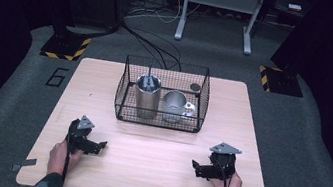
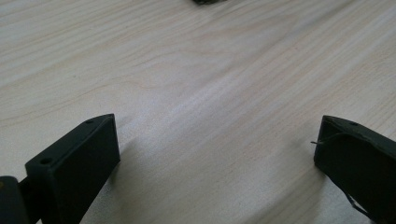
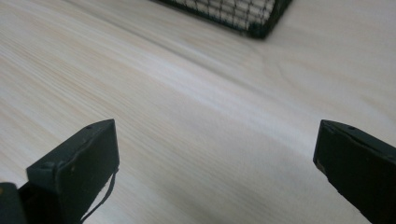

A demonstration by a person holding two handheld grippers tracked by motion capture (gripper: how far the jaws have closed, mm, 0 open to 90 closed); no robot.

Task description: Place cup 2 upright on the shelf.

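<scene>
— Dark floor and cables all round, and one pale wooden table (image 1: 153, 162) in the middle. What is the work about?

— I'd judge it is the black wire basket (image 1: 163, 94) at the far middle of the table. Inside it a tall steel cylinder (image 1: 146, 98) stands upright at the left with a utensil handle (image 1: 149, 76) sticking out of it, a steel mug (image 1: 174, 106) sits just beside it at the right, and a small dark round thing (image 1: 196, 87) lies near the back right corner; I cannot tell what that is.

— And the tools?

— Both rest low at the near edge, well apart from the basket. The left gripper (image 1: 95, 146) has its jaws spread wide over bare wood, holding nothing. The right gripper (image 1: 199, 168) is likewise spread and empty, with a corner of the basket showing ahead in the right gripper view.

— So which step is this?

— The very start, I think: nothing is grasped or lifted yet.

— What does the next move call for?

— Probably carrying one gripper forward and up over the basket's rim, then coming down from above, since the wire walls block a side approach. The cylinder and mug stand close, so the jaws need room between them.
</scene>
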